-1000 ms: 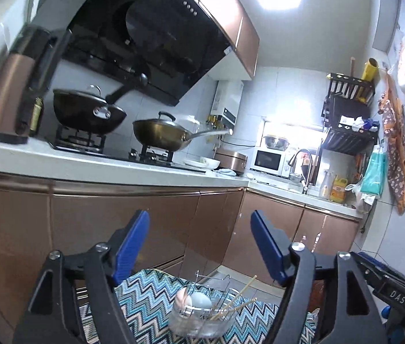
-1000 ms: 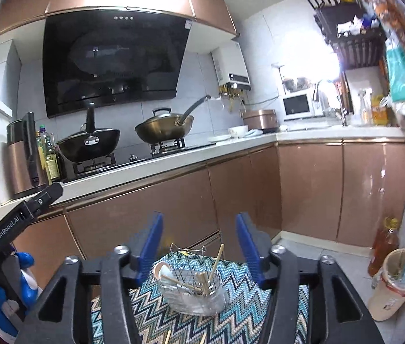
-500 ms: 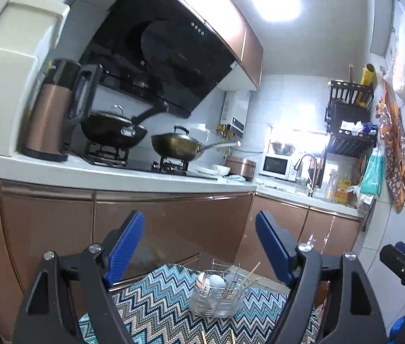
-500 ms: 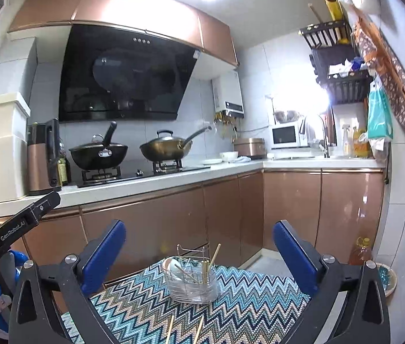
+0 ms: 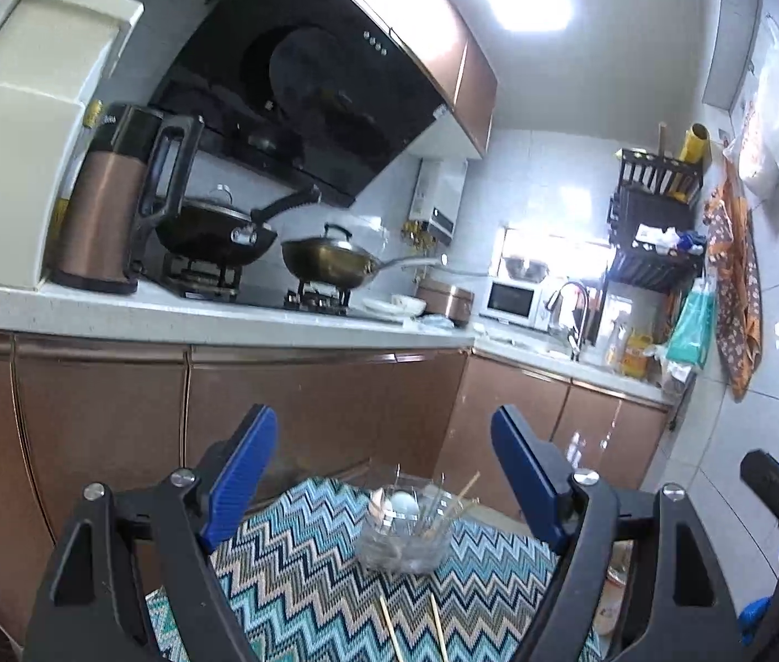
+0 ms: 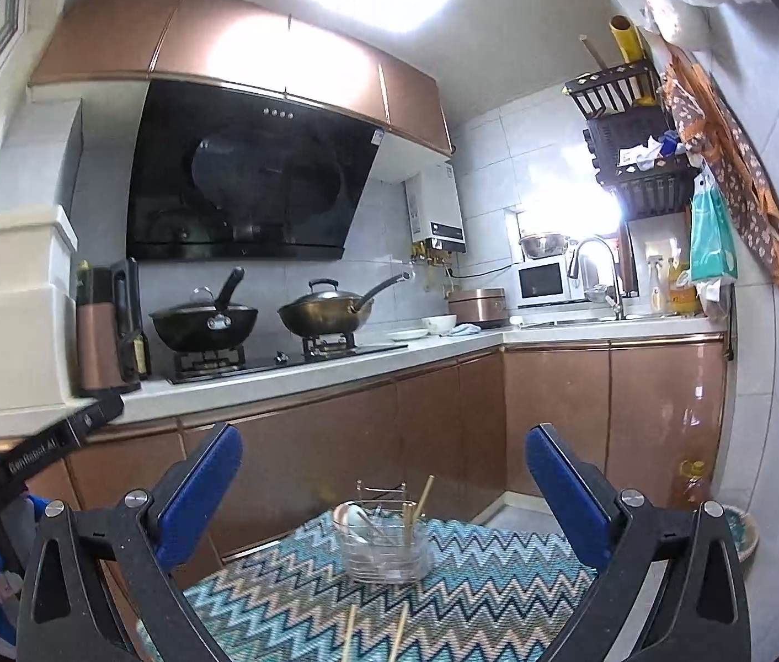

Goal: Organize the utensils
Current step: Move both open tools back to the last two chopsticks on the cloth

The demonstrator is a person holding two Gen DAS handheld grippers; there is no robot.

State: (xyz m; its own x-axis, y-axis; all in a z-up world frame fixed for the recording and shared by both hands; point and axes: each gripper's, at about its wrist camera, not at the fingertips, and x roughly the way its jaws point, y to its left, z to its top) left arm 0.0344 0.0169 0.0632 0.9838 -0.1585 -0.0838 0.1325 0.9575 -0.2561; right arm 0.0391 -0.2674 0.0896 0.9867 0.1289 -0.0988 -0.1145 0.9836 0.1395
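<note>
Chopsticks (image 6: pixel 399 634) cut off below, holder (image 6: pixel 381 543) contents blurred — both grippers' fingers wide, empty

– What's it made of? A clear, glossy utensil holder (image 6: pixel 387 549) on a woven zigzag cloth (image 6: pixel 489 601), wooden chopsticks (image 6: pixel 401 631) beside it.
– And behind? Glossy copper-toned cabinet doors (image 6: pixel 555 414).

Zigzag mat (image 6: pixel 478 590): holder (image 6: pixel 384 549), 2 chopsticks (image 6: pixel 375 634)

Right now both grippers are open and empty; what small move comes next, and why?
Probably lower the right gripper onto the two loose chopsticks lying on the zigzag mat. They sit outside the clear utensil holder, which already holds a spoon and chopsticks, and nothing is between its fingers.
</note>
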